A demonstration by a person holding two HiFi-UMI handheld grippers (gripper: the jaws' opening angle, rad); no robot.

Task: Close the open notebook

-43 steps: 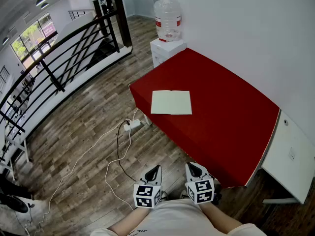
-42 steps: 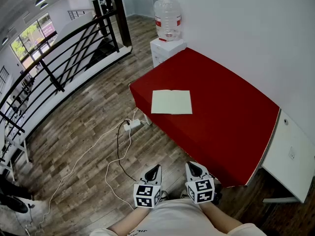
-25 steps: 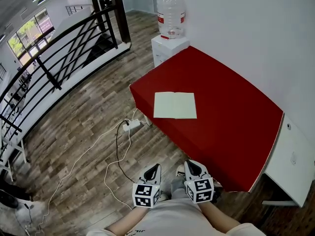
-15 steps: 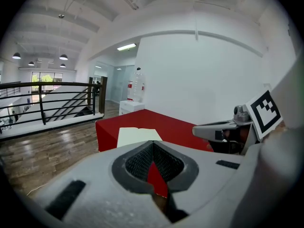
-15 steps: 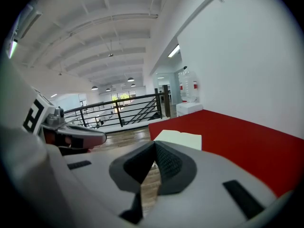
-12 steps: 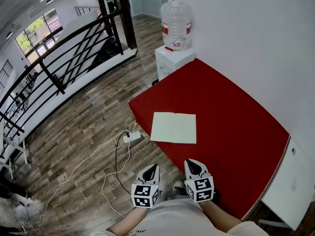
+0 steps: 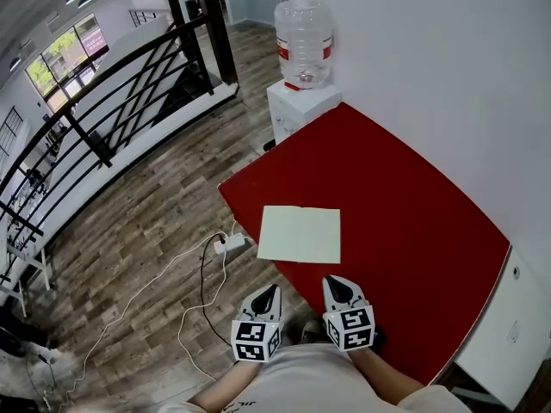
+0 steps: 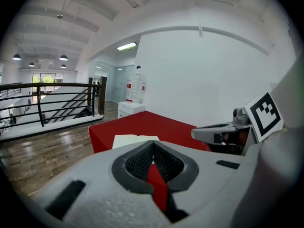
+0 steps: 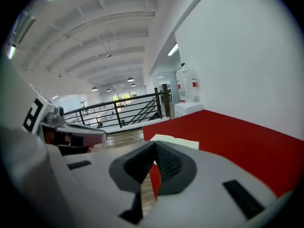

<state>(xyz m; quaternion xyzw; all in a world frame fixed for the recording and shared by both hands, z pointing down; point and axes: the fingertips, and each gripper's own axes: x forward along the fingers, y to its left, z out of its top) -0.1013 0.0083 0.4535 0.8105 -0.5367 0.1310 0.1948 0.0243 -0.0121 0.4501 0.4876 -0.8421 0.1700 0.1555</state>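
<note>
The open notebook [image 7: 300, 234] lies flat on the red table [image 7: 405, 222], pale blank pages up, near the table's near-left corner. It also shows ahead of the jaws as the notebook [image 8: 134, 139] in the left gripper view and the notebook [image 9: 175, 140] in the right gripper view. My left gripper [image 7: 268, 293] hangs over the floor just short of the table edge, shut and empty. My right gripper [image 7: 334, 284] sits beside it at the table's edge, shut with nothing in it. Both stand a little short of the notebook.
A white cabinet [image 7: 300, 106] with a large water bottle [image 7: 302, 31] stands beyond the table's far corner. A white power strip [image 7: 231, 243] and cables lie on the wood floor left of the table. A black railing [image 7: 112, 101] runs along the left. A white wall borders the right.
Both grippers and my view have moved toward the table. The notebook now lies much nearer to the gripper tips. Jaws stayed shut.
</note>
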